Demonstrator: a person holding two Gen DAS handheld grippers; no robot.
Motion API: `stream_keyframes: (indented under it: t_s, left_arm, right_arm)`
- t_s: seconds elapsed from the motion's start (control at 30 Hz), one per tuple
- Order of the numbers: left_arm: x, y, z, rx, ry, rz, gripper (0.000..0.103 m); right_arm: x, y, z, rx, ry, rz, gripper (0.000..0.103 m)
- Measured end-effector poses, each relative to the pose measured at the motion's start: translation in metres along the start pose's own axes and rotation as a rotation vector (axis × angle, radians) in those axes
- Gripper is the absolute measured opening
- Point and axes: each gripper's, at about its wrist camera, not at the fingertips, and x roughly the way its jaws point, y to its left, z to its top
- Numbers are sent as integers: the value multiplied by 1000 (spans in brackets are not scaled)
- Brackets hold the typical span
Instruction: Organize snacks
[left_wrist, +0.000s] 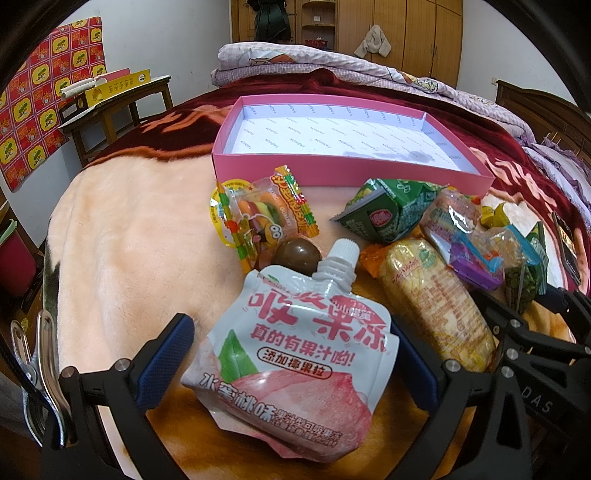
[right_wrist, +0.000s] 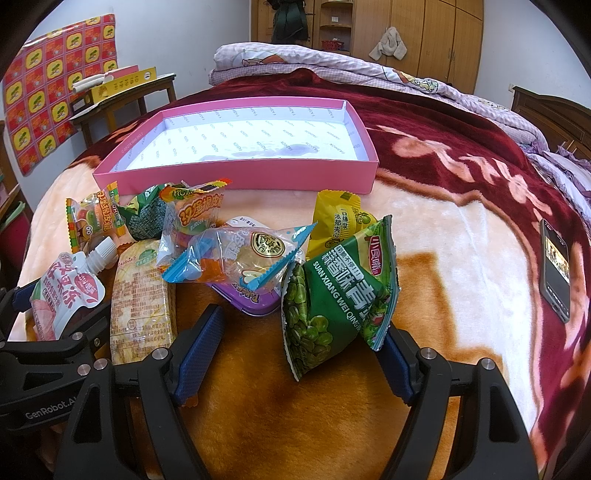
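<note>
Picking stage: left gripper (left_wrist: 291, 354) fingers apart around the pouch (left_wrist: 295, 354) on the bed; right gripper (right_wrist: 295, 339) apart, one finger perhaps touching the pea bag (right_wrist: 332, 295). Next: clamp, lift, carry to the empty box (left_wrist: 347, 168).

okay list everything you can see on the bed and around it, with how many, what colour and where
pink box: one, pink walls, white printed lining, nothing in it, behind the snack pile
peach jelly pouch: one, white and pink, between the left fingers
green pea packets: two, green, one by the right gripper, one nearer the box
burger gummy packs: two, clear with orange edges, front of box
corn pack: one, yellow, right of the pouch
brown ball: one, by the pouch cap
purple tin: one, under a clear blue-edged packet
yellow packet: one, behind the near pea packet
phone: one, dark, far right on the blanket
left gripper: open around the pouch
right gripper: open
</note>
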Motion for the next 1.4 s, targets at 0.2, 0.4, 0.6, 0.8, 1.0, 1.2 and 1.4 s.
stream_keyframes:
  t_s: [0.2, 0.4, 0.6, 0.8, 1.0, 1.2, 1.4]
  left_arm:
    - [0, 0, 0, 0, 0, 0, 103]
    - [-1, 0, 0, 7, 0, -9, 102]
    - [-8, 5, -3, 39, 6, -35, 98]
    - [-19, 5, -4, 58, 20, -51, 89]
    - [-37, 15, -4, 63, -10, -35, 89]
    - [-51, 29, 0, 22, -20, -69, 88]
    - [-50, 30, -7, 30, 12, -103, 88]
  right_arm:
    - [0, -1, 0, 1, 0, 1, 80]
    - [-1, -1, 0, -9, 3, 11, 80]
    - [-8, -5, -6, -57, 21, 55, 80]
    - [-13, -9, -8, -83, 39, 89, 79]
    - [-19, -10, -10, -90, 44, 123, 74]
    - [-27, -9, -9, -72, 58, 179, 71]
    - [-41, 0, -11, -120, 34, 207, 70]
